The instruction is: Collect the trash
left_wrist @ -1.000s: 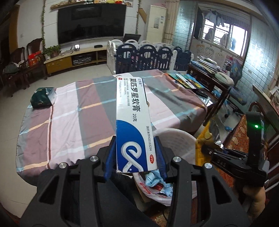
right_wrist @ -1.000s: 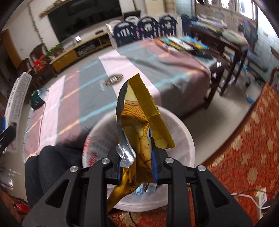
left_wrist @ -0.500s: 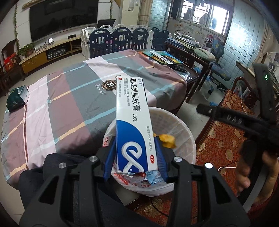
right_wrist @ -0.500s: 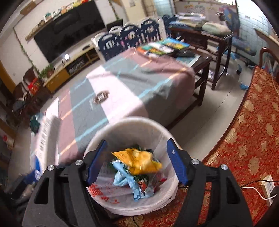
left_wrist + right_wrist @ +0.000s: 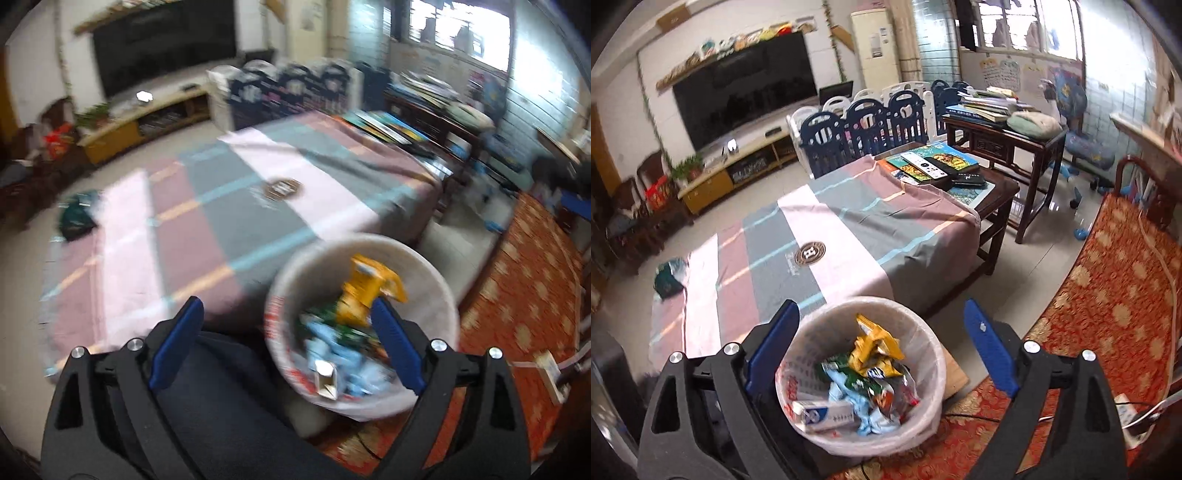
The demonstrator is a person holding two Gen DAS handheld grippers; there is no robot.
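A white lined trash bin (image 5: pixel 934 354) stands on the floor by the table; it also shows in the blurred left wrist view (image 5: pixel 436 284). Inside lie the white-and-blue ointment box (image 5: pixel 823 415), seen end-on in the left wrist view (image 5: pixel 325 380), and the yellow snack bag (image 5: pixel 873 349) (image 5: pixel 364 295), among blue and green wrappers. My left gripper (image 5: pixel 284 314) is open and empty above the bin's left side. My right gripper (image 5: pixel 882 314) is open and empty above the bin. A dark green packet (image 5: pixel 668 278) (image 5: pixel 75 218) lies at the table's far left edge.
A striped cloth covers the low table (image 5: pixel 849 221). Books and remotes (image 5: pixel 931 166) lie at its far right end. A dark wooden side table (image 5: pixel 1001 129) stands to the right. A red patterned sofa (image 5: pixel 1119 295) with a white cable and power strip (image 5: pixel 1124 402) is on the right.
My left gripper has opened and let go of the ointment box, which now lies in the bin. My right gripper stays open and has pulled back from the bin.
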